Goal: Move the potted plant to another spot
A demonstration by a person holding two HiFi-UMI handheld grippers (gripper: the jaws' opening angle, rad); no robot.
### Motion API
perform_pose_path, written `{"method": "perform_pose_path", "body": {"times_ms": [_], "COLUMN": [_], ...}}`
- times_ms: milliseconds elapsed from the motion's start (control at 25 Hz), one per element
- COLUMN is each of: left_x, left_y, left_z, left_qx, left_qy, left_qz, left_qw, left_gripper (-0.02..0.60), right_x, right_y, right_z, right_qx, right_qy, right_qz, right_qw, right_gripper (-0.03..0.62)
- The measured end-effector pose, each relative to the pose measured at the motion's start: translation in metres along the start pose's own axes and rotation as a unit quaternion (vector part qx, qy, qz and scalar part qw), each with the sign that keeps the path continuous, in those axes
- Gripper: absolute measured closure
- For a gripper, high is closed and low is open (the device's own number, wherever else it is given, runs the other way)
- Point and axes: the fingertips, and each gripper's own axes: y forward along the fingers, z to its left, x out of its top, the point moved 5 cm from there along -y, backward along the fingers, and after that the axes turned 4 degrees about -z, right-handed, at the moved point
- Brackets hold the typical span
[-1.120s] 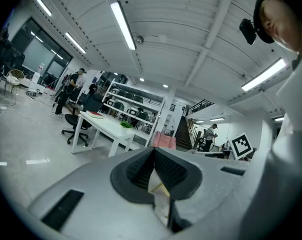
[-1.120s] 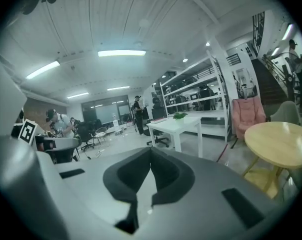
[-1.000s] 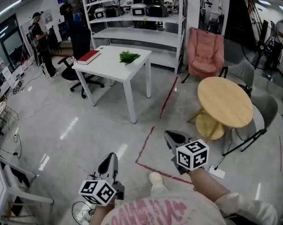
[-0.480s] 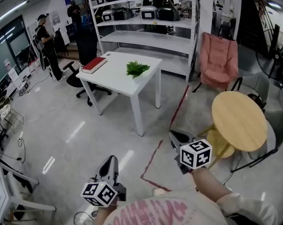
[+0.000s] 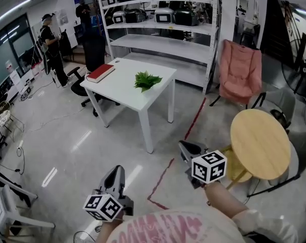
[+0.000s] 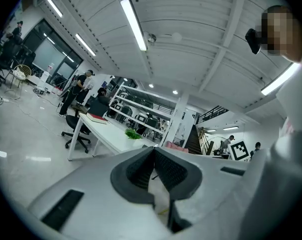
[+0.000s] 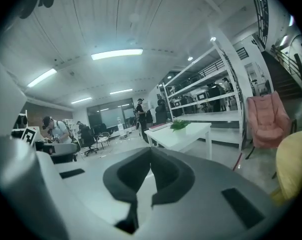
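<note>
A small green potted plant (image 5: 146, 80) stands on the white square table (image 5: 125, 92) ahead, also seen as the plant (image 6: 133, 133) in the left gripper view and the plant (image 7: 179, 125) in the right gripper view. My left gripper (image 5: 117, 172) is low in the head view over the floor, jaws shut and empty. My right gripper (image 5: 186, 148) is a little further forward, jaws shut with nothing between them. Both point toward the table, well short of it.
A red book (image 5: 100, 73) lies on the table's far left corner. A round wooden table (image 5: 258, 143) and a pink chair (image 5: 240, 70) stand to the right. Shelving (image 5: 163, 34) is behind the table. An office chair (image 5: 82, 87) and people (image 5: 49, 39) are at the left.
The table, plant and shelving have come closer and lower in the head view as I walk toward them. Both grippers stay shut and keep their pose.
</note>
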Motion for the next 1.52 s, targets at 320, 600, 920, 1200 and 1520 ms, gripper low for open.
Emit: {"method": "perform_pose_path", "body": {"times_ms": [320,600,920,1200,1520], "left_x": [-0.019,-0.020,0.010,0.058,0.097], "left_y": [0.012,0.059,0.150,0.232,0.299], "left_z": [0.021,0.051,0.112,0.162,0.208], "left_qx": [0.021,0.007,-0.025,-0.062,-0.100], "left_qy": [-0.011,-0.031,-0.046,-0.026,-0.010], "left_qz": [0.037,0.051,0.063,0.064,0.054], "left_qw": [0.9990,0.9982,0.9966,0.9957,0.9934], "left_gripper": [0.577,0.577,0.577,0.577,0.577], "right_x": [-0.032,-0.035,-0.008,0.030,0.057], "right_y": [0.017,0.054,0.141,0.216,0.280], "right_z": [-0.014,-0.034,-0.056,-0.077,-0.090], "right_qx": [-0.008,-0.032,-0.057,-0.094,-0.117], "right_qy": [0.030,0.041,0.044,0.046,0.050], "right_qz": [0.036,0.049,0.035,0.009,-0.043], "right_qw": [0.999,0.997,0.997,0.994,0.991], "right_gripper": [0.588,0.588,0.588,0.588,0.588]}}
